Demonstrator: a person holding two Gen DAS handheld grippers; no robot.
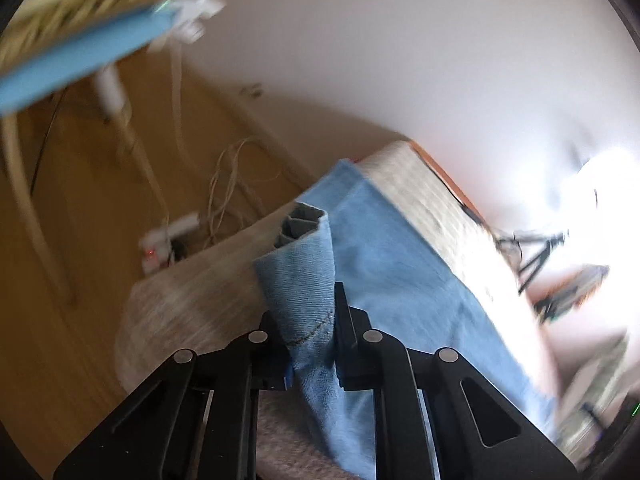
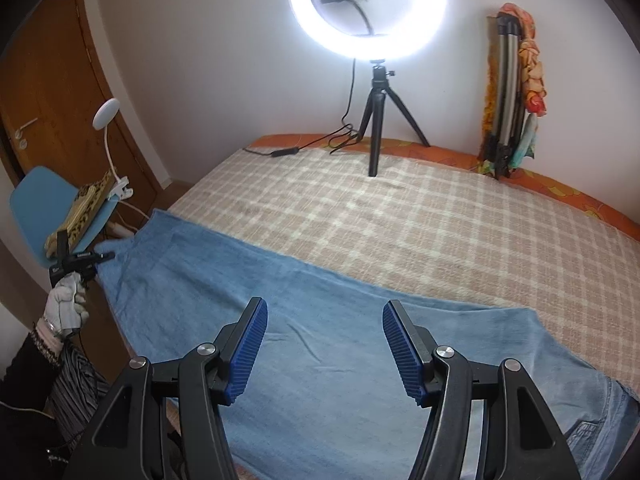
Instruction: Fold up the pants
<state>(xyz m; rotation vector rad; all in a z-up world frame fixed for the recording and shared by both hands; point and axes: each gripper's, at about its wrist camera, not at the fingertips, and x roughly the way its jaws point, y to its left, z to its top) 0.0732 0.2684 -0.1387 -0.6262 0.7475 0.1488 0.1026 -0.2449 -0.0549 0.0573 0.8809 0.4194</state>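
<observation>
While left hand-held gripper [image 1: 310, 320] pinches pants [image 1: 400, 280] hem (bunched), right hand-held gripper [image 2: 324, 350] hovers agape.

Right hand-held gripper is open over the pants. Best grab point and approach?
Take the pants at the waistband end by the pocket, coming down from above at the near edge. The left hand-held gripper already pinches the hem end, so the right hand-held gripper should take the opposite end of the flat denim.

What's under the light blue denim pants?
The light blue denim pants lie on a beige plaid bedcover; the left gripper pinches the hem. The bedcover under the cloth is hidden.
</observation>
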